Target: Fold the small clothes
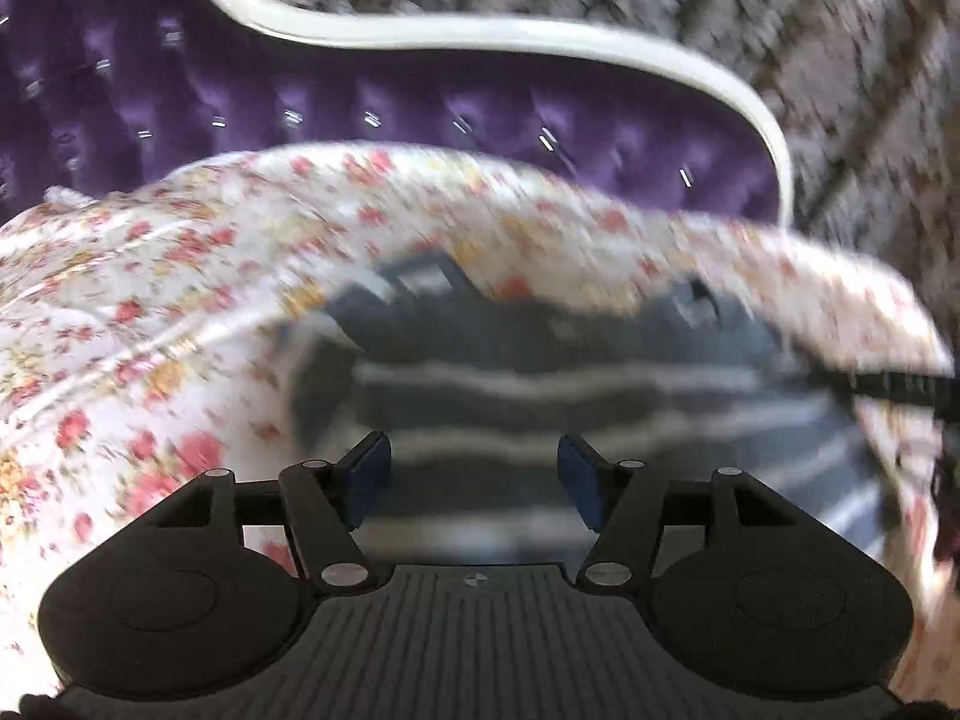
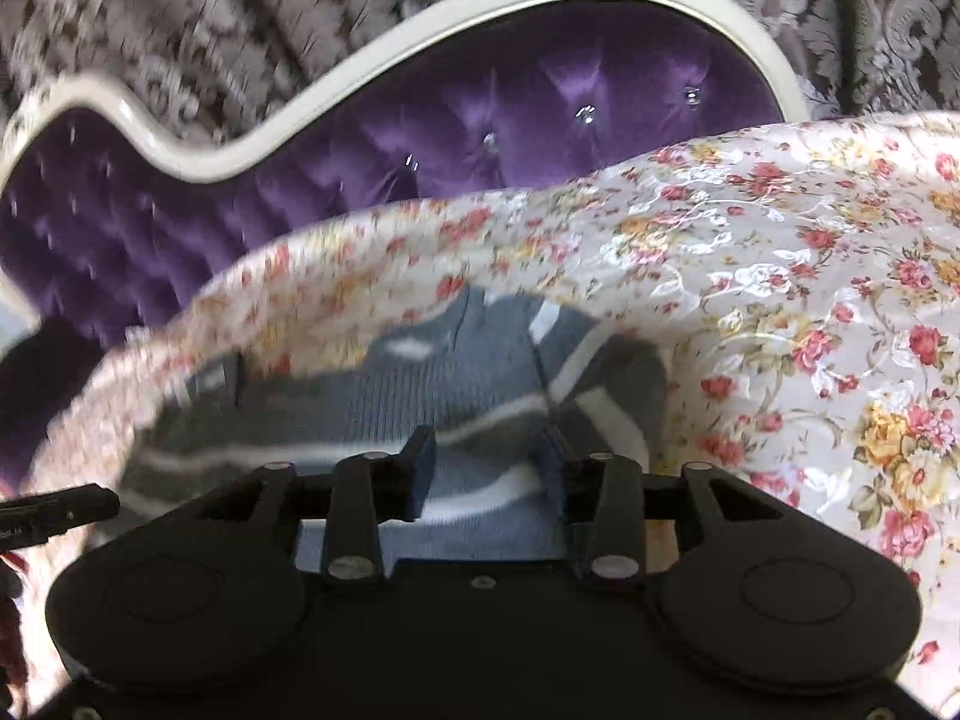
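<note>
A small grey knit sweater with white stripes (image 1: 540,384) lies on a floral bedspread (image 1: 150,300). My left gripper (image 1: 474,480) is open, its blue pads wide apart just above the sweater's striped lower part, holding nothing. In the right wrist view the same sweater (image 2: 420,396) lies ahead, its collar toward the far side. My right gripper (image 2: 486,474) is open over the sweater's hem, and no cloth shows between its pads. Both views are blurred by motion.
A purple tufted headboard (image 2: 480,120) with a white curved frame (image 1: 480,39) stands behind the bed. Patterned grey curtain (image 2: 180,18) hangs behind it. The other gripper's black tip (image 2: 54,510) shows at the left edge. Floral bedspread (image 2: 810,300) spreads to the right.
</note>
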A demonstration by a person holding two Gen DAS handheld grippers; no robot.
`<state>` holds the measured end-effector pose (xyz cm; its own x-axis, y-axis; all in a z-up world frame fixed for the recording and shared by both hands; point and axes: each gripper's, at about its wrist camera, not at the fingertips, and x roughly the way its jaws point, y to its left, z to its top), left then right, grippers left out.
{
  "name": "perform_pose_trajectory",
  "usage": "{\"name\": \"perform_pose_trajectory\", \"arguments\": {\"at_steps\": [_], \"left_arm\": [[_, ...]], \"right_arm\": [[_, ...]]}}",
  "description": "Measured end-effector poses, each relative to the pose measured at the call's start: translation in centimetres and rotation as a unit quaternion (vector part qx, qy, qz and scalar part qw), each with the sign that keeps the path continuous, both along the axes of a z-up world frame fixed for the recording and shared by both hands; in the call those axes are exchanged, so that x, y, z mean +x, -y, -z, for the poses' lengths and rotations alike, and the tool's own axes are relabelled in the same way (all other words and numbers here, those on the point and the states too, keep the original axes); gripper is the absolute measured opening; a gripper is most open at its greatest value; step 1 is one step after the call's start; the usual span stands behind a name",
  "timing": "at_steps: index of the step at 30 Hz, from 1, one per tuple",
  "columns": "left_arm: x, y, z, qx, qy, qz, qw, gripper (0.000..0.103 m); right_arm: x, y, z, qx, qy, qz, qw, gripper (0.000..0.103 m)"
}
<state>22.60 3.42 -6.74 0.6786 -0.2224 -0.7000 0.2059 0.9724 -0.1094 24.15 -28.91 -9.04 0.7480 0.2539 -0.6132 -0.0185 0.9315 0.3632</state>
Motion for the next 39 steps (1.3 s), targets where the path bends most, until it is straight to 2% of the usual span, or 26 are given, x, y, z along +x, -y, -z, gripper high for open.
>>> {"name": "perform_pose_trajectory", "arguments": {"at_steps": [1,5,9,12,15,17,20,22,24,26,27,28,29,31,32,33,35,37,39], "left_arm": [[-0.2,0.5,0.5,0.010,-0.001,0.007,0.9999,0.060],[0.0,1.2,1.9,0.029,-0.007,0.003,0.9995,0.061],[0.1,1.5,2.2,0.037,-0.008,-0.002,0.9993,0.066],[0.1,2.1,2.3,0.039,-0.011,-0.007,0.9992,0.073],[0.2,2.9,2.7,0.046,-0.011,-0.005,0.9989,0.085],[0.3,3.5,2.9,0.053,-0.012,-0.003,0.9985,0.094],[0.7,4.2,3.2,0.056,-0.019,-0.011,0.9982,0.103],[1.0,4.5,3.2,0.060,-0.023,-0.019,0.9977,0.103],[1.1,4.6,3.2,0.061,-0.027,-0.024,0.9974,0.103],[1.2,4.5,3.1,0.061,-0.032,-0.023,0.9973,0.103],[1.3,4.4,3.0,0.060,-0.035,-0.022,0.9973,0.103],[1.4,4.4,2.9,0.060,-0.038,-0.021,0.9973,0.103],[1.4,4.3,2.8,0.061,-0.041,-0.019,0.9971,0.102],[1.5,4.4,2.4,0.064,-0.042,-0.022,0.9968,0.098],[1.3,4.4,2.0,0.067,-0.039,-0.027,0.9966,0.087],[1.1,4.5,1.6,0.076,-0.034,-0.033,0.9960,0.084],[0.8,4.9,0.6,0.087,-0.019,-0.038,0.9953,0.084],[0.6,5.2,-0.2,0.084,-0.008,-0.037,0.9958,0.084],[0.6,5.7,-0.4,0.071,-0.015,-0.043,0.9964,0.084]], "right_arm": [[-0.1,-0.2,0.2,-0.009,0.000,-0.001,1.000,0.056],[-0.1,-0.8,1.1,-0.041,-0.011,-0.006,0.999,0.056],[-0.1,-1.0,1.4,-0.044,-0.018,-0.012,0.999,0.059],[0.0,-1.2,1.4,-0.039,-0.025,-0.021,0.999,0.067],[0.1,-1.4,1.4,-0.027,-0.029,-0.028,0.999,0.078],[0.2,-1.5,1.6,-0.013,-0.031,-0.036,0.999,0.090],[0.1,-1.5,1.6,-0.005,-0.031,-0.035,0.999,0.090],[0.1,-1.5,1.6,-0.001,-0.030,-0.034,0.999,0.090],[0.0,-1.3,1.6,0.008,-0.030,-0.026,0.999,0.082],[0.0,-1.1,1.4,-0.007,-0.029,-0.017,0.999,0.055],[-0.1,-1.0,1.3,-0.022,-0.029,-0.010,0.999,0.047],[-0.1,-1.0,1.3,-0.037,-0.029,-0.005,0.999,0.027],[-0.2,-0.9,1.2,-0.045,-0.027,-0.006,0.999,0.017],[-0.3,-0.2,1.2,-0.035,-0.026,-0.006,0.999,0.012],[-0.5,0.1,1.1,-0.027,-0.026,-0.002,0.999,0.011],[-0.7,0.5,0.9,-0.027,-0.023,0.004,0.999,0.010],[-0.9,0.9,0.5,-0.062,-0.016,0.023,0.998,0.006],[-1.0,1.4,0.4,-0.103,-0.014,0.038,0.994,0.006],[-1.0,2.8,0.7,-0.070,-0.018,0.043,0.996,0.006]]}}
